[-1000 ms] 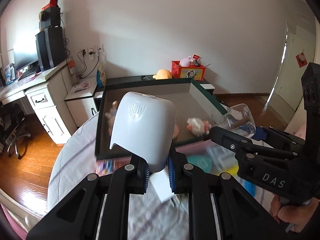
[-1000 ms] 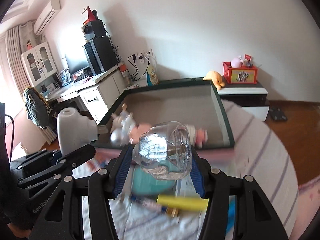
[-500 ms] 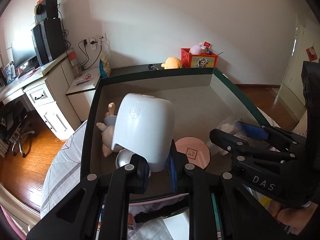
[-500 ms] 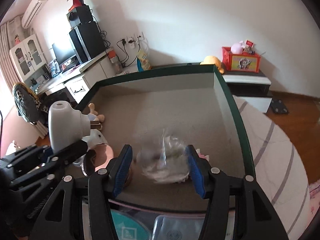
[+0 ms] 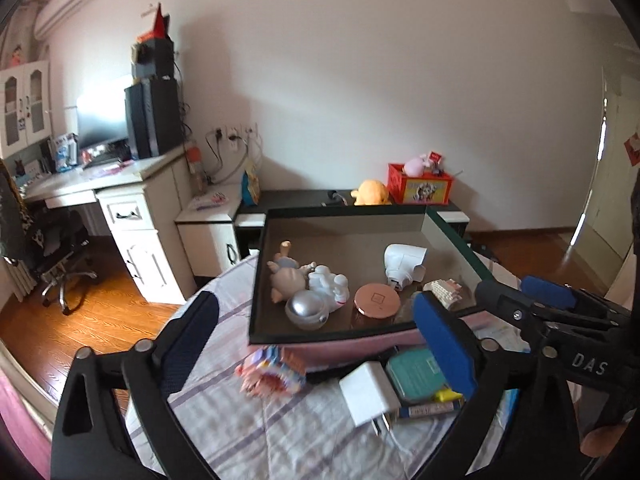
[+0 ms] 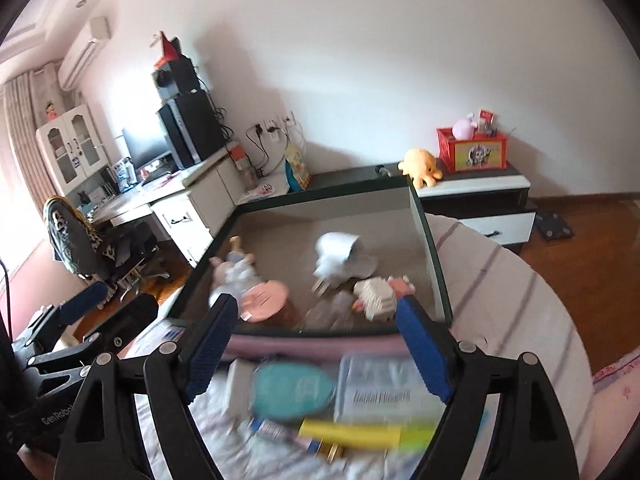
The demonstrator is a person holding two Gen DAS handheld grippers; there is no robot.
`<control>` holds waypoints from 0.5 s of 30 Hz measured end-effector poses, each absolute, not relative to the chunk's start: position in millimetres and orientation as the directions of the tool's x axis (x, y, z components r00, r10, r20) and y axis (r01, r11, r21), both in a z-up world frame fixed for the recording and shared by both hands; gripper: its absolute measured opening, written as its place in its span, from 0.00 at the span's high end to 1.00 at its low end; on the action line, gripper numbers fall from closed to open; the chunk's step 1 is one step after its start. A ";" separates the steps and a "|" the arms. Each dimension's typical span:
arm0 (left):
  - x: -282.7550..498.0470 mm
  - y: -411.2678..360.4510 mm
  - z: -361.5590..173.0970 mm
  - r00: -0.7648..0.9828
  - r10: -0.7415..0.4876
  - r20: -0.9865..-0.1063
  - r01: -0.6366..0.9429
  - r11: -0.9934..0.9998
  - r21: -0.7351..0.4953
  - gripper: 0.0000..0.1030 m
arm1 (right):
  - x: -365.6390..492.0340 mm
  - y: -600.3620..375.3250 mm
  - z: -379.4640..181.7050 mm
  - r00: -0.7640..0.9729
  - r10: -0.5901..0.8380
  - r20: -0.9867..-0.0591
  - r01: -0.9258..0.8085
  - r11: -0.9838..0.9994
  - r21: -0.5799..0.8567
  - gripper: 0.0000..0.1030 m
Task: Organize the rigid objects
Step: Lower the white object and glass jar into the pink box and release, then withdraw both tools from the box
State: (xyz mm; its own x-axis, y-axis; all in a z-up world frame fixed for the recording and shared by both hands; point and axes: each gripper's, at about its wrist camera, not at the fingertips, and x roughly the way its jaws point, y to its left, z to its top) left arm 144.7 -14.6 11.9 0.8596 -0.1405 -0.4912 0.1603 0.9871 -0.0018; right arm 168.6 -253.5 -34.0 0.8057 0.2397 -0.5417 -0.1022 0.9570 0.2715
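White plug-in device point(image 5: 403, 265) lies on its side inside the dark tray point(image 5: 256, 280), toward 1 o'clock of the tray floor, apart from the pink round tin point(image 5: 377, 300) and the white block model point(image 5: 443, 289) at the near edge; a clear item beside the tin is too blurred to identify. Figurines point(image 5: 304, 280) and a silver dome point(image 5: 307, 310) cluster at 9 o'clock, so rigid pieces appear to be gathered in the tray. Left tool point(image 5: 316, 344): fingers wide apart, empty, hanging over the striped bed cover point(image 5: 248, 432) short of the tray. Right tool point(image 6: 316, 354): also spread, empty. Unsorted at 6 o'clock: white charger point(image 5: 370, 394), teal case point(image 5: 416, 372), small brick toy point(image 5: 270, 372); probably next.
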 end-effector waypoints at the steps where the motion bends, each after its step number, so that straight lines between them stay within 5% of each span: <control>1: 135.0 -12.3 15.3 0.867 -0.135 -0.479 0.154 0.988 0.002 0.02 | 154.0 -251.1 -29.2 0.816 0.236 -0.527 -0.105 0.958 0.266 0.19; 5: 87.1 -2.3 25.8 0.895 -0.095 -0.436 0.117 0.993 0.024 0.00 | 103.7 -240.2 -17.6 0.847 0.215 -0.485 -0.112 0.966 0.232 0.14; 7: 64.2 2.8 29.2 0.905 -0.083 -0.418 0.104 0.994 0.028 0.00 | 80.0 -232.8 -13.1 0.867 0.179 -0.466 -0.103 0.978 0.184 0.00; 15: -2.0 10.0 39.4 0.923 -0.077 -0.377 0.099 0.994 0.039 0.00 | 3.7 -225.1 2.3 0.901 0.135 -0.413 -0.079 0.986 0.150 0.00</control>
State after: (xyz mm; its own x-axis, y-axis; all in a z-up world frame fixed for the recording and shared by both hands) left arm -2.0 10.0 39.4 0.9228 -0.0771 -0.3775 0.0989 0.9943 0.0386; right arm 3.7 -225.1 2.3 0.9005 0.1347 -0.4134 -0.0785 0.9856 0.1501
